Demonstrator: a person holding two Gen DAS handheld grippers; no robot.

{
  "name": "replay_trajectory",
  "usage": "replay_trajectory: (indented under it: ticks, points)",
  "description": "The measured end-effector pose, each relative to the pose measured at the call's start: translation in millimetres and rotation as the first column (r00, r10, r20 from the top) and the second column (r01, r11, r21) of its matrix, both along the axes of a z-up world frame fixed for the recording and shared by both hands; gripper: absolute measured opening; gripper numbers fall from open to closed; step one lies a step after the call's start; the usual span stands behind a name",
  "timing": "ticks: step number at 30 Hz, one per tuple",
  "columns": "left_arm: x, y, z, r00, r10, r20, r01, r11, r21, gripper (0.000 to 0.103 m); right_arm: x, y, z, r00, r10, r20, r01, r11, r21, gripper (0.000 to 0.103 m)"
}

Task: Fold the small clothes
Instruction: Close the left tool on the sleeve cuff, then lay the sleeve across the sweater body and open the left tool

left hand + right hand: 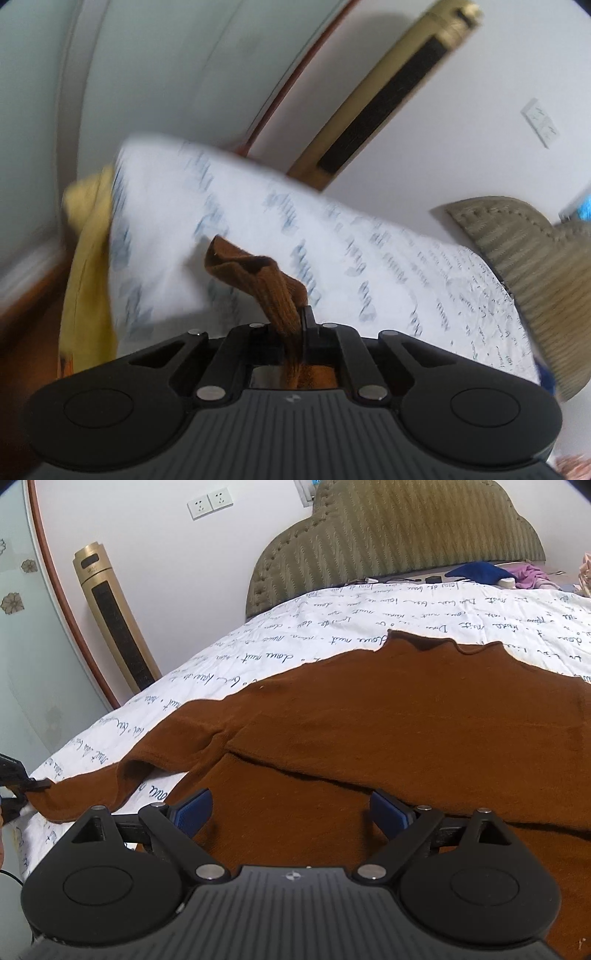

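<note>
A brown knit sweater [369, 720] lies spread on the bed, its left sleeve [110, 779] stretched toward the bed's left edge. My left gripper [301, 314] is shut on the sleeve's ribbed cuff [255, 273], which sticks out beyond the closed jaws. In the right wrist view that gripper [37, 784] shows at the far left edge, holding the sleeve's end. My right gripper [291, 805] is open, its blue pads [195, 806] wide apart just above the sweater's near part, with nothing pinched between them.
The bed's white sheet [258, 646] has blue script printed on it. A padded olive headboard [388, 535] stands behind, with blue and pink cloths [476, 572] by it. A gold tower unit [114, 627] stands left of the bed. Yellow fabric [88, 258] hangs at the bed's corner.
</note>
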State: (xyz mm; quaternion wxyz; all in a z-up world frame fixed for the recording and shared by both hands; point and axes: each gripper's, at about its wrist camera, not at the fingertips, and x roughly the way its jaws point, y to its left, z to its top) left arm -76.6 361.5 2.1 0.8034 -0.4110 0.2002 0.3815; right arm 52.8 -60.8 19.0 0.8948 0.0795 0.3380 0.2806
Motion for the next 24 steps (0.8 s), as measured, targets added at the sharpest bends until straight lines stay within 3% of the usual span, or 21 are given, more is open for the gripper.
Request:
replay_trajectory:
  ticks: [5,8,12,15,18,24]
  points:
    - [16,11,49,0.996,0.088,-0.031,-0.08,0.976,0.204,0.007,2,-11,4,1.0,-0.019,0.01,0.019,1.0,0.016,0.092]
    - [36,13,74,0.995,0.086,-0.053,-0.067,0.954,0.291,0.007,4,-17,4,0.999,-0.033,0.012,0.033,0.999,0.022,0.093]
    - [78,-17,92,0.995,-0.033,-0.09,0.066,0.92,0.387,0.007,7,-25,7,0.998,-0.065,0.025,0.064,0.998,0.029,0.093]
    - [112,-57,95,0.978,-0.167,-0.127,0.206,0.876,0.437,0.007,7,-34,10,0.995,-0.094,0.033,0.093,0.995,0.045,0.093]
    - [146,-101,93,0.938,-0.31,-0.155,0.347,0.827,0.443,0.007,9,-43,12,0.992,-0.119,0.035,0.117,0.992,0.053,0.094]
    - [196,-197,81,0.797,-0.559,-0.228,0.597,0.674,0.435,0.007,11,-62,9,0.986,-0.165,0.025,0.163,0.985,0.063,0.094]
